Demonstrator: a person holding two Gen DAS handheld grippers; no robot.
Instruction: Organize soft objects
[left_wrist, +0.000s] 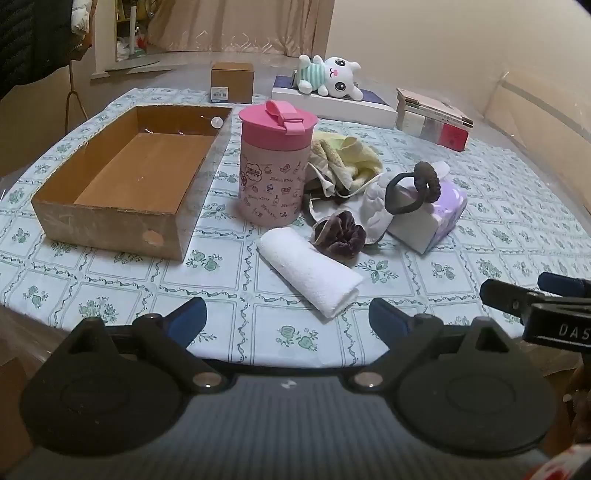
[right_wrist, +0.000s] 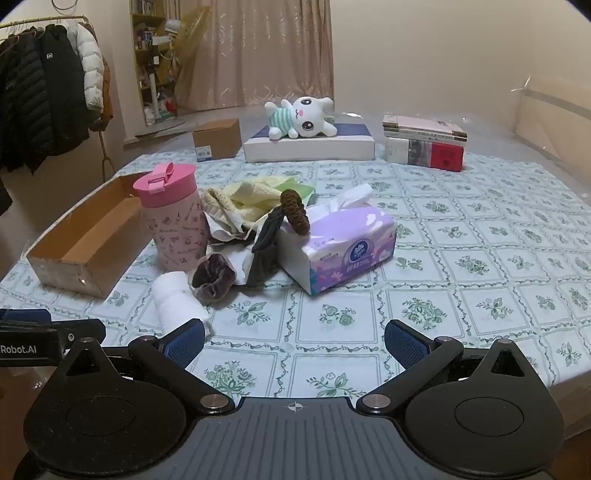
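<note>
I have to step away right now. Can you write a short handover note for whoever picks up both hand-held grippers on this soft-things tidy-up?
Left hand-held gripper: open, empty, over the table's near edge.
Right hand-held gripper: open, empty, beside it.
Cardboard box: on the left of the table, empty.
Soft things, all on the tablecloth right of the pink cup: rolled white towel nearest, brown scrunchie, yellow cloth in a loose pile, dark hair ties draped on the tissue pack.
Plush toy lies on a flat box at the back.
Done: nothing sorted yet.
Left: everything; the towel looks the easiest start.
</note>
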